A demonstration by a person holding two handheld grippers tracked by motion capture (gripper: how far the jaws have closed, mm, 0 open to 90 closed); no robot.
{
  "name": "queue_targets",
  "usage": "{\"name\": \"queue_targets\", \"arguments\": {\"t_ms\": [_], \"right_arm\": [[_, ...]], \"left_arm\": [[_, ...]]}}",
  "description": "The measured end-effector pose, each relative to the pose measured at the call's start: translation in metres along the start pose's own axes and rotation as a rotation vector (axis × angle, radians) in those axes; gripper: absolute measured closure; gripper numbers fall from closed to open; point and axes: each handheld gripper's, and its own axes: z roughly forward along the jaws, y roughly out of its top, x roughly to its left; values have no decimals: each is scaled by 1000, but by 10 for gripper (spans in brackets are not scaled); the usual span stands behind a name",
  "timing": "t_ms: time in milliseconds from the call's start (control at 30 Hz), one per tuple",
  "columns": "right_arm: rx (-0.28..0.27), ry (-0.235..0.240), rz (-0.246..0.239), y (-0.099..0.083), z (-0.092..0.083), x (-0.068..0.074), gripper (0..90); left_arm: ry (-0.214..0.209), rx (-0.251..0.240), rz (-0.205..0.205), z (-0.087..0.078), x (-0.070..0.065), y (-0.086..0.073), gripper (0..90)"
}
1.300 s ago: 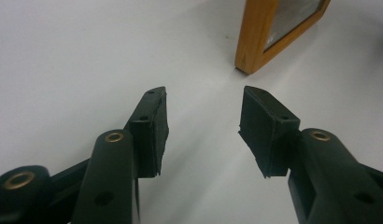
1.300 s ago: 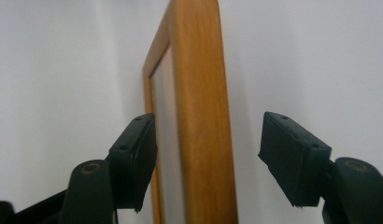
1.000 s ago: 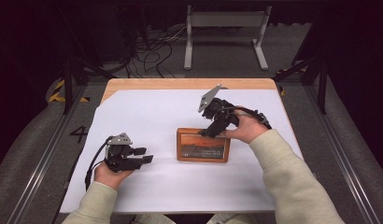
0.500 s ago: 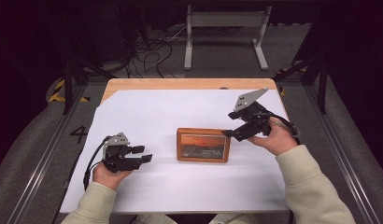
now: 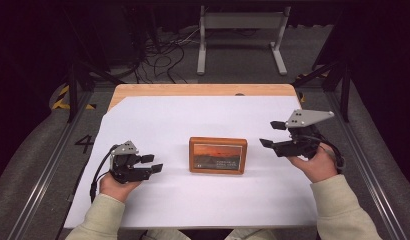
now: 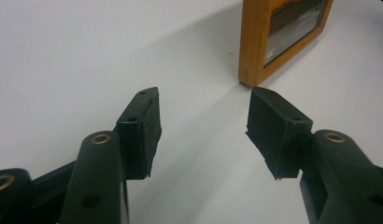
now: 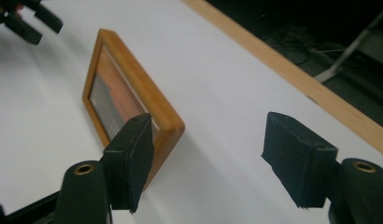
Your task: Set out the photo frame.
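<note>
A table (image 5: pixel 143 91) with a pale wooden top carries a large white sheet (image 5: pixel 158 125) that covers nearly all of it, leaving a strip of bare wood along the far edge. The picture frame (image 5: pixel 218 155) serves as the landmark: it lies flat on the sheet, near the middle of the table, its wooden border around an orange and dark landscape print with small white lettering low on the print. Nothing touches the frame.

Behind the frame, past the far edge of the table, a grey metal stand (image 5: pixel 240 30) rests on the floor, with a tangle of dark cables (image 5: pixel 163 50) to its left.

To the right of the frame, well apart from it, the right hand (image 5: pixel 315 165) holds the right gripper (image 5: pixel 271 134) above the sheet, its tips pointing toward the frame. Its jaws stand spread with nothing between them; in the right gripper view the frame (image 7: pixel 129 100) lies beyond the gap, partly behind one jaw, with only white sheet between the pads.

To the left of the frame, also apart from it, the left hand (image 5: pixel 115 184) rests low on the sheet holding the left gripper (image 5: pixel 152 163), tips turned toward the frame. Its jaws have just been opening and stand spread, empty. In the left gripper view a corner of the frame (image 6: pixel 273 37) sits just beyond the tip of one jaw, not touching it.

A black cable (image 5: pixel 95 175) trails from the left gripper back along the sheet toward the person's sleeve (image 5: pixel 100 220).
</note>
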Motion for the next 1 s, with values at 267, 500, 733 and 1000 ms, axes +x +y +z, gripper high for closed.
{"name": "queue_targets", "arguments": {"t_ms": [267,500,733,1000], "right_arm": [[-172,-153,58,-40,-6,10,216],[-228,-175,103,-76,2,13,187],[-179,-165,86,-101,20,16,172],[-163,-149,156,-109,27,12,147]], "left_arm": [[1,-34,21,-4,-1,-1,441],[3,-90,66,-6,-5,-1,410],[-7,-119,73,-8,-4,-3,396],[2,-131,59,-8,-3,-3,384]]}}
